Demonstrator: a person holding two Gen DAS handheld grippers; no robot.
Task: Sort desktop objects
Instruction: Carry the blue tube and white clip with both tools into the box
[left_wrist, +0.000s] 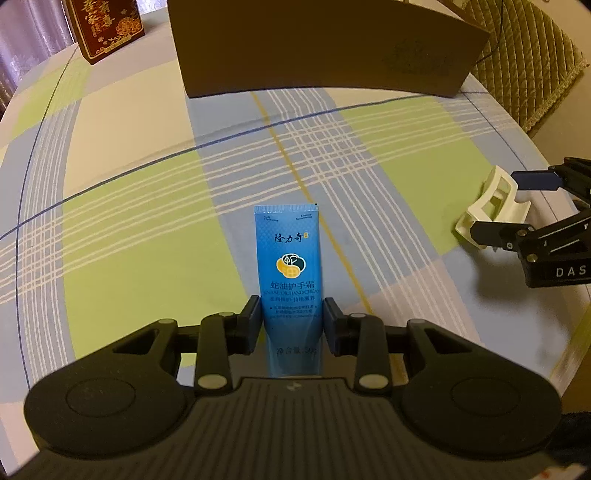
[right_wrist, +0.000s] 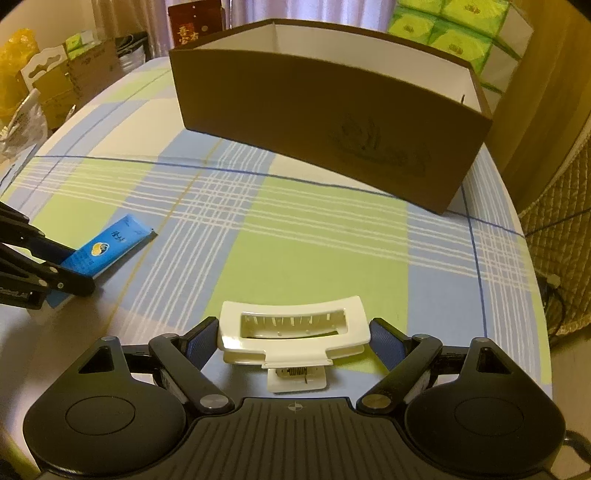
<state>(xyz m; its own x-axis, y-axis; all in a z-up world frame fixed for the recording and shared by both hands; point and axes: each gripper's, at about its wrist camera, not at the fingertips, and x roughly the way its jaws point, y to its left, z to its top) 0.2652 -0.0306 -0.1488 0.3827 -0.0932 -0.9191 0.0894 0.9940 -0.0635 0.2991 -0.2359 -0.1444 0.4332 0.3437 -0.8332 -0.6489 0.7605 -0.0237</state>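
The blue tube (left_wrist: 290, 280) lies flat on the checked cloth (left_wrist: 147, 206) between the left gripper's (left_wrist: 291, 319) pads, which close against its sides. The white clip (right_wrist: 293, 332) lies between the right gripper's (right_wrist: 293, 338) pads, set wide, barely apart from it. Beyond stands the brown box (right_wrist: 332, 125).

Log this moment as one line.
left gripper: shut on blue hand-cream tube | right gripper: open around white plastic hair claw clip | brown cardboard box: behind, open-topped
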